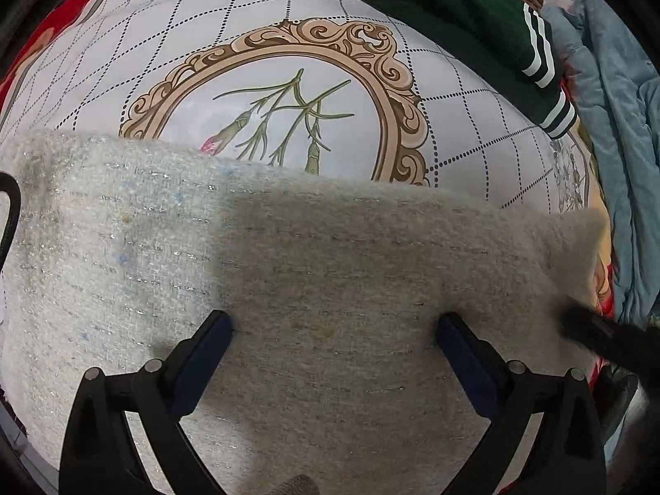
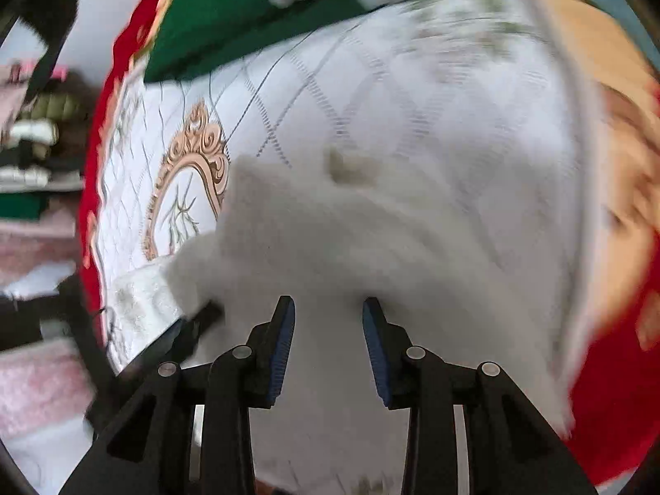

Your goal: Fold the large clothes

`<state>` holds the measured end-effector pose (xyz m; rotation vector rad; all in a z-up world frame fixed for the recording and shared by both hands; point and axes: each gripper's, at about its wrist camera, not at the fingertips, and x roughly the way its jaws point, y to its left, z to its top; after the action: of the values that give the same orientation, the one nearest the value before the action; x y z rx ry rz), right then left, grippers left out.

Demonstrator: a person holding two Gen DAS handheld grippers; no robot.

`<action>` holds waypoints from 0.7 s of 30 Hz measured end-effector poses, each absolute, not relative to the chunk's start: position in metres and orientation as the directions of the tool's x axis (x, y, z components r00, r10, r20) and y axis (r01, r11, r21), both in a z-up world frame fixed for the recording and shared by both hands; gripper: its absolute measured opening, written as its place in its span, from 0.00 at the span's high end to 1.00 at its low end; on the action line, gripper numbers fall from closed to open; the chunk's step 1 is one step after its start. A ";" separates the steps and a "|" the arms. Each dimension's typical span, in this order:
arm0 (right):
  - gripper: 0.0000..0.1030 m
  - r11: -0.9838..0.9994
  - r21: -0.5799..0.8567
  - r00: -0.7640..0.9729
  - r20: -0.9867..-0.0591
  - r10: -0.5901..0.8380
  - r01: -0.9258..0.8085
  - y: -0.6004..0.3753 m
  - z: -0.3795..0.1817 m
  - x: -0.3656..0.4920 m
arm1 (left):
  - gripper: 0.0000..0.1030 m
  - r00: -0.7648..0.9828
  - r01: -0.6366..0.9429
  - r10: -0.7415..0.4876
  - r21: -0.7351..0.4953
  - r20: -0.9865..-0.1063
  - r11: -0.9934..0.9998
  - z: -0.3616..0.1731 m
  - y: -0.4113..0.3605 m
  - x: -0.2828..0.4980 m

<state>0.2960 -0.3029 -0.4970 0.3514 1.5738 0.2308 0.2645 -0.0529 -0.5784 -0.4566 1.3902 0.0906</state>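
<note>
A cream knitted garment [image 1: 288, 272] with silver threads lies flat on the bed sheet [image 1: 268, 41], its far edge straight across the left wrist view. My left gripper [image 1: 334, 326] is open, fingers wide apart just above the knit. In the blurred right wrist view the same garment [image 2: 371, 247] lies under my right gripper [image 2: 328, 309], which is partly open over the cloth with nothing between its pads. The right gripper's tip also shows in the left wrist view [image 1: 594, 330] at the garment's right corner.
The sheet is pale with a dotted grid and an ornate oval flower print [image 1: 288, 115], bordered red [image 2: 610, 392]. A dark green garment with white stripes [image 1: 474, 29] lies at the far side. Blue cloth [image 1: 618, 144] is piled at the right. Stacked clothes [image 2: 37, 140] sit beyond the bed.
</note>
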 end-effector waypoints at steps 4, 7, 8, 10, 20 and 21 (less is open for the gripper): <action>0.66 0.983 0.185 -0.080 -0.980 0.184 -0.011 -0.260 -0.547 0.329 | 0.00 0.204 -0.327 -0.189 -0.249 -0.961 0.912 -0.581 -0.046 0.268; 0.66 0.990 0.141 -0.141 -0.981 0.136 -0.022 -0.249 -0.546 0.339 | 0.00 0.213 -0.341 -0.191 -0.256 -0.958 0.904 -0.583 -0.041 0.271; 0.66 0.989 0.149 -0.163 -0.976 0.144 -0.017 -0.249 -0.546 0.342 | 0.00 0.213 -0.345 -0.193 -0.259 -0.958 0.902 -0.581 -0.040 0.271; 0.65 0.987 0.161 -0.204 -0.967 0.155 -0.014 -0.251 -0.529 0.346 | 0.00 0.216 -0.365 -0.212 -0.280 -0.953 0.888 -0.574 -0.034 0.268; 0.45 0.937 0.319 -0.140 -0.944 0.300 -0.145 -0.214 -0.442 0.283 | 0.01 0.253 -0.702 -0.131 -0.275 -0.959 0.657 -0.517 0.061 0.124; 0.49 0.942 0.291 -0.196 -0.946 0.258 -0.165 -0.200 -0.462 0.273 | 0.01 0.242 -0.731 -0.127 -0.266 -0.962 0.628 -0.519 0.066 0.108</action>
<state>0.2734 -0.2003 -0.4624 0.0701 1.7271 0.3822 0.1077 0.0662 -0.5193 -0.8310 1.2859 0.4858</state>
